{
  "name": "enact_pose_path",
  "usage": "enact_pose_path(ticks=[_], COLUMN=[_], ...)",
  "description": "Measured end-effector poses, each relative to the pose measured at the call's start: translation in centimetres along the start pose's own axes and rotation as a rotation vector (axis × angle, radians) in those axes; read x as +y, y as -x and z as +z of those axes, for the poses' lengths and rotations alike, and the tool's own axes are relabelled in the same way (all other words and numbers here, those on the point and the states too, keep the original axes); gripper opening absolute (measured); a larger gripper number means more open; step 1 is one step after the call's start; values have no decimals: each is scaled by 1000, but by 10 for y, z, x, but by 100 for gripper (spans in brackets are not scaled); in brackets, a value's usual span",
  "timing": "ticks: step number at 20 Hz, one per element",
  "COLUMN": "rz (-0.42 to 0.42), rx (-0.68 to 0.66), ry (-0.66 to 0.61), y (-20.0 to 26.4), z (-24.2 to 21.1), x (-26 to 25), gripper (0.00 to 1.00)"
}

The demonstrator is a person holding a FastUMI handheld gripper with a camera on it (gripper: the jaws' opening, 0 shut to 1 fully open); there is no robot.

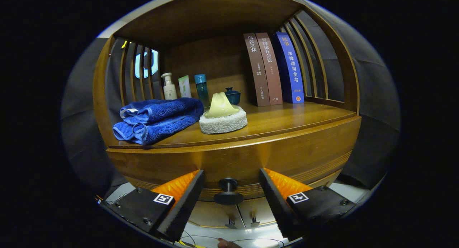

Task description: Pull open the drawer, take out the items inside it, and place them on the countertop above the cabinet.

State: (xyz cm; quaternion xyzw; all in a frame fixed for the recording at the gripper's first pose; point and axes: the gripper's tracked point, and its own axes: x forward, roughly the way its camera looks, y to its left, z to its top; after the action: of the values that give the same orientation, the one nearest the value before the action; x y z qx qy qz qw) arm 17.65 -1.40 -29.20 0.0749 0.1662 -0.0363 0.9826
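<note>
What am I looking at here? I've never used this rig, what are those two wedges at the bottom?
Those wedges are the fingers of a hand-held gripper; the camera rides on it and looks forward along them. They stand open, holding nothing, with the drawer's dark knob between them, untouched. The drawer front looks closed. On the countertop above lie a folded blue towel and a sponge with a pale handle; bottles and three books stand behind.

You see the wooden drawer (233,158) shut flush under the countertop (287,120), its dark round knob (228,191) between your gripper's (231,194) spread fingers, untouched.
</note>
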Motion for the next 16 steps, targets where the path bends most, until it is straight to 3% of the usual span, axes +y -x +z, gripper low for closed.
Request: enact_pose_path(ticks=[9,16], rz=[-9,48], rx=[-23,-100], ry=[19,20], y=[32,117], z=[22,103], x=[-1,18], gripper=[99,99])
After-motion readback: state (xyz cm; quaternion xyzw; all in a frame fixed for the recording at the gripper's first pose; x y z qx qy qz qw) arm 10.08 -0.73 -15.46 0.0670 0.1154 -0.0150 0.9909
